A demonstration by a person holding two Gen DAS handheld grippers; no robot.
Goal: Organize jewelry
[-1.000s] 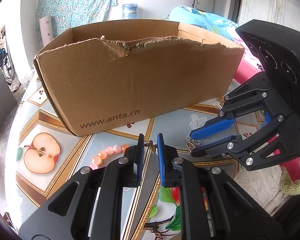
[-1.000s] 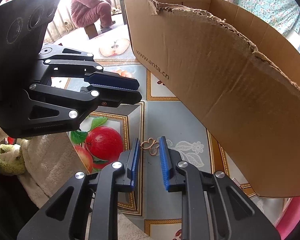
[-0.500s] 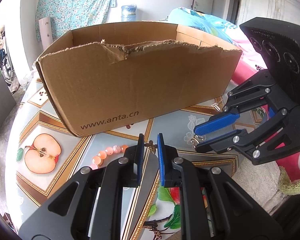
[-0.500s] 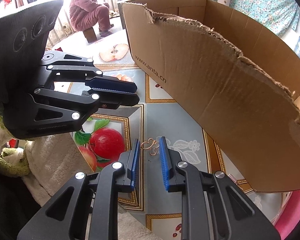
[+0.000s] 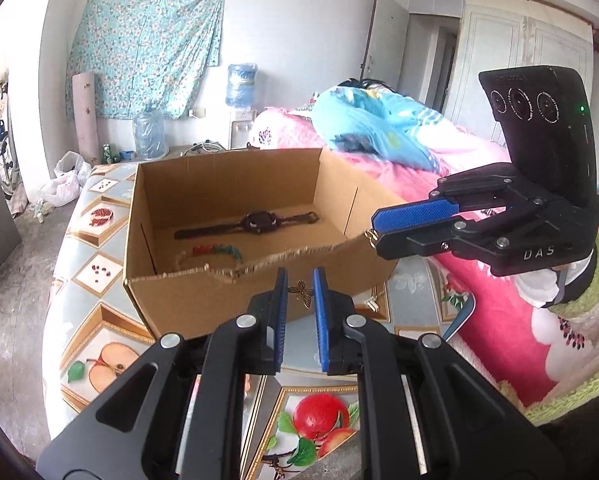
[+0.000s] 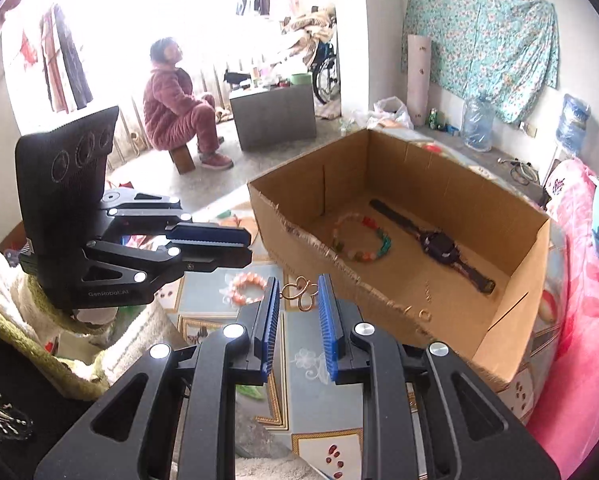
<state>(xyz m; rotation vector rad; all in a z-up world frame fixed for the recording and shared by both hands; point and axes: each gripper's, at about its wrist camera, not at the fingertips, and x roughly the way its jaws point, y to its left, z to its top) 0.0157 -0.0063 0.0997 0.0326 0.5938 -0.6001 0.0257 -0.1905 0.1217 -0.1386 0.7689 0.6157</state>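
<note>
Right gripper [image 6: 298,300] pinches gold looped-wire earring [image 6: 299,294] beside torn near edge of brown cardboard box [image 6: 511,344]; left gripper [image 5: 299,292] pinches gold butterfly pendant [image 5: 302,290]. Black wristwatch [image 6: 439,246], multicoloured bead bracelet [image 6: 363,238] inside box.

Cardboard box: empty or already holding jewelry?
Not empty. Cardboard box holds a black watch and a multicolour bead bracelet on its floor.

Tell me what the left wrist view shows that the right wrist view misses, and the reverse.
Only the left wrist view: a butterfly charm between the left gripper's fingers, and a blue blanket on the bed.
Only the right wrist view: a pink bracelet on the table, a seated person, and small gold rings in the box.
Both: the box, watch, beaded bracelet, and the right gripper holding a gold piece.
</note>
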